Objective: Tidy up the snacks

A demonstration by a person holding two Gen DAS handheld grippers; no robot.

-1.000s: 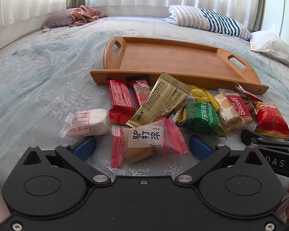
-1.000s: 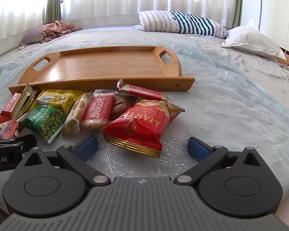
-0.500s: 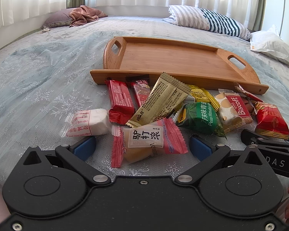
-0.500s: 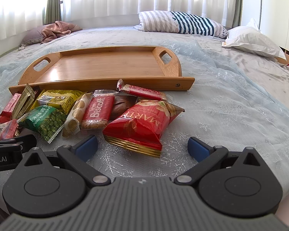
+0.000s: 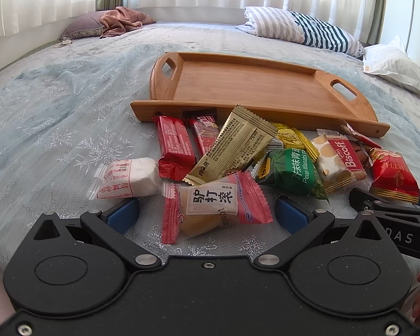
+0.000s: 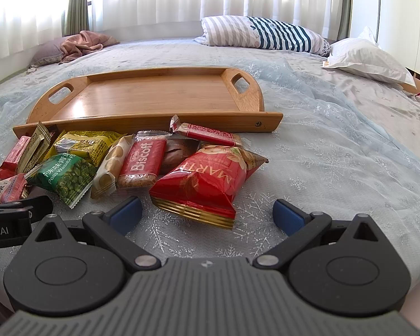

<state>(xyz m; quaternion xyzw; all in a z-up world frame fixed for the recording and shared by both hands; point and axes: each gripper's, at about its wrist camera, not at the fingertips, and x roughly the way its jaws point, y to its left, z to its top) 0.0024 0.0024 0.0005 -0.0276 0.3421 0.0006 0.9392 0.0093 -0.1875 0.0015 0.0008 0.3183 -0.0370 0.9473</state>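
Bamboo tray (image 5: 254, 89) sat bare on the pale blue bedspread (image 5: 56, 117), with every snack heaped along its near rim, so nothing sorted yet by the look of it. From the left wrist view: left gripper (image 5: 207, 210) spread wide and low over the cover, blue pads (image 5: 124, 212) either side of the pink packet (image 5: 218, 204) with the black characters, not touching it, probably lined up for a first grab. Just beside that, a white wrapped sweet (image 5: 128, 179), two red bars (image 5: 176, 145), a gold sachet (image 5: 232, 145) tilted across the pile, and the green wasabi peas (image 5: 291, 173). Also caught the right gripper's dark finger poking in at the right edge, plus a bit of hand at the bottom corner. From the right wrist view: right gripper (image 6: 207, 212) also wide apart, holding nothing, with the big red bag (image 6: 204, 184) sitting between and a little ahead of the pads, likely its own target. Showed stuff hidden from the other side: a brown wrapped snack (image 6: 179, 148) tucked behind the Biscoff pack (image 6: 142, 162), the whole slim red bar (image 6: 210, 134) leaning near the tray's rim, and bare bedspread off to the right. Pink packet barely visible here, cut off at the left edge. Crinkly soft wrappers, so probably slippery to pinch.
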